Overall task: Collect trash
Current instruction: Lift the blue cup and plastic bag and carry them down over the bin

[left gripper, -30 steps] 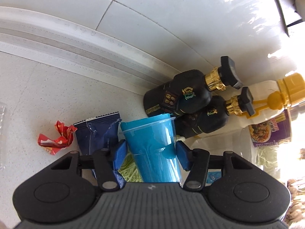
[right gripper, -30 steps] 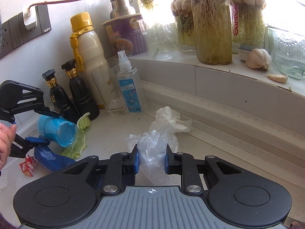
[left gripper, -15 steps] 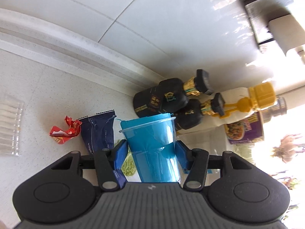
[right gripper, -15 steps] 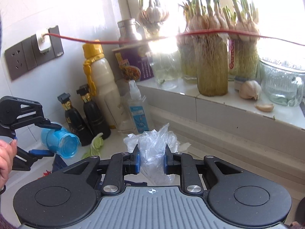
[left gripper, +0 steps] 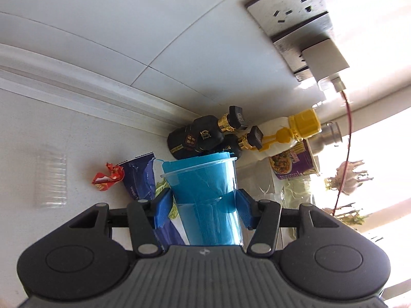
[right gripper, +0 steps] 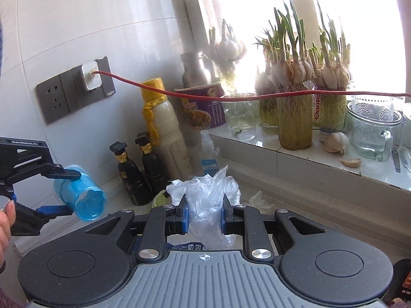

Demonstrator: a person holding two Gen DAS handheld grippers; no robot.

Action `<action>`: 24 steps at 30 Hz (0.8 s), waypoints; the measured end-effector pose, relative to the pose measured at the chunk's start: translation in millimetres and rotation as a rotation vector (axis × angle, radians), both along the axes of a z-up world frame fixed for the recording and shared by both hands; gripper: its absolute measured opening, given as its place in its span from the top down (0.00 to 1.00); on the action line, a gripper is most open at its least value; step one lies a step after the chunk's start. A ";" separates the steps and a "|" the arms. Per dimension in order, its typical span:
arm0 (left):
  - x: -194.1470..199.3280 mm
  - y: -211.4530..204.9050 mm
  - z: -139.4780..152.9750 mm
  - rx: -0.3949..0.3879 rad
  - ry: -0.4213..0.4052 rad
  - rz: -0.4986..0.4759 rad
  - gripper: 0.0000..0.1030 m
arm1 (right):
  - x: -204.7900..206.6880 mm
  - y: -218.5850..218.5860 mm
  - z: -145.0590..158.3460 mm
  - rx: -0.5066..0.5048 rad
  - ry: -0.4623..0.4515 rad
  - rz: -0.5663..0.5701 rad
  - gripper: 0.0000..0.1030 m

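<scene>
Left tongs (left gripper: 203,205) clamped half-wide on blue cup (left gripper: 205,192), held clear above worktop (left gripper: 51,128). Right tongs (right gripper: 204,215) pinched narrow on clear plastic bag (right gripper: 208,200). Risks: slick cup slipping out; limp bag snagging red cable (right gripper: 231,97).

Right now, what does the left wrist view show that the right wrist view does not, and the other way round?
Only the left wrist view shows the red wrapper, the dark blue packet and the clear plastic tray on the counter.

Only the right wrist view shows the clear plastic bag gripped in the right tongs, the sprouting garlic jars and the glass mug on the sill.

Both show the blue cup held in the left tongs, the two black bottles, the yellow-capped bottle, the wall socket and the red cable.
</scene>
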State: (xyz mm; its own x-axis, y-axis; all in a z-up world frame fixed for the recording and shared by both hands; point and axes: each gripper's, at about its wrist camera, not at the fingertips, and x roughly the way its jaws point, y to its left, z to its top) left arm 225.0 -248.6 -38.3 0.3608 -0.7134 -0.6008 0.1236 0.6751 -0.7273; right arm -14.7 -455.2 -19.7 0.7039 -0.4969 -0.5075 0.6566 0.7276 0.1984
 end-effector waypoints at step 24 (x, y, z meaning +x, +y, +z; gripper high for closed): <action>-67.7 151.2 20.9 -0.002 -0.168 -0.151 0.51 | -11.6 109.6 2.1 0.100 0.027 0.107 0.81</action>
State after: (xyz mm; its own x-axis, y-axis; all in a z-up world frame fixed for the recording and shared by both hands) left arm 157.3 -97.4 -17.4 0.3447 -0.7680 -0.5398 0.3432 0.6383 -0.6890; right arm -26.2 -345.6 -17.6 0.7355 -0.3660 -0.5702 0.5827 0.7711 0.2566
